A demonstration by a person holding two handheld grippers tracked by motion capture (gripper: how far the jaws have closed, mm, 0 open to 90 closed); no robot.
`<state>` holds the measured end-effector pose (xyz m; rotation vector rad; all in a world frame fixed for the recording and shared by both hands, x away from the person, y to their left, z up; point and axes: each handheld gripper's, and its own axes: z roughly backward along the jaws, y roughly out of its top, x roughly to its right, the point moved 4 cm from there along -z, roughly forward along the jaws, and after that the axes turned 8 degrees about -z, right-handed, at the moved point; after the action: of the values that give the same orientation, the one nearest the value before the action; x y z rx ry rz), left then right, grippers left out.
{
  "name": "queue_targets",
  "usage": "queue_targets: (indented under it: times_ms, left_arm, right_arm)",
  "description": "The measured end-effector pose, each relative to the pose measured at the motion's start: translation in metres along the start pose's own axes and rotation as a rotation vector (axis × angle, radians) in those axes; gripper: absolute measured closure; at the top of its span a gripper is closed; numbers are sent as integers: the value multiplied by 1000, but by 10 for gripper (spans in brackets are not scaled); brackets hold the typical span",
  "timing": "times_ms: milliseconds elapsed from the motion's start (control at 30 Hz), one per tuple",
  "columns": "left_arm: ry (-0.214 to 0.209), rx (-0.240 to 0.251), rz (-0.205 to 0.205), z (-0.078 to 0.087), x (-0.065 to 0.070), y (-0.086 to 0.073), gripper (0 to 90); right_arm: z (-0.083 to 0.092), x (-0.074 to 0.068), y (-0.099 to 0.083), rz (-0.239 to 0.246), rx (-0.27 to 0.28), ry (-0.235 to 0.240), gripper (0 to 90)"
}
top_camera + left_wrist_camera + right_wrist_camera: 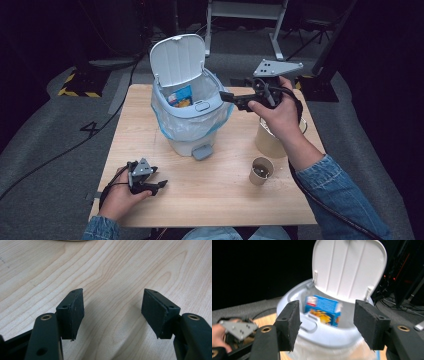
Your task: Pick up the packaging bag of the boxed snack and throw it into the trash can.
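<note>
The blue and orange carton [323, 310] lies inside the open bin [212, 97] at about 12 o'clock from the table's middle; it carries a white and red patch at its top corner and yellow artwork lower down, but the print is too blurred to read. The bin is pale blue-white with a clear liner bag [187, 125] folded over its rim, its lid [178, 59] standing upright at the back and a grey pedal [202, 151] at its foot. The right gripper [226, 97] hangs at the bin's 3 o'clock rim, jaws wide with nothing between the pads — the carton sits beyond them. The left gripper [159, 185] rests at 8 o'clock on the table, jaws wide over bare wood. Two brown paper cups [261, 171] stand at 4 o'clock. The light wooden table [210, 200] sits on grey carpet; a "4" [90, 128] is marked on the floor at 9 o'clock, with yellow-black hazard tape [75, 92] beyond in the dark room.
</note>
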<state>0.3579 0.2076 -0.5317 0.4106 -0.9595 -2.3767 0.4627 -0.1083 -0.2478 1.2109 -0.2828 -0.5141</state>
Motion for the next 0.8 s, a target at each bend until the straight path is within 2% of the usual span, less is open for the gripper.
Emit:
queue_targets:
  times_ms: [367,567,800]
  left_arm:
    - [1,-3,-1,-1,-2,0,351]
    - [2,-3,-1,-1,-2,0,351]
    - [2,-1,2,-1,-2,0,351]
  right_arm:
    - [45,21,-35,34,-123,7,318]
    - [67,25,-52,18,-138,19,272]
    - [90,29,-76,0,-165,4,247]
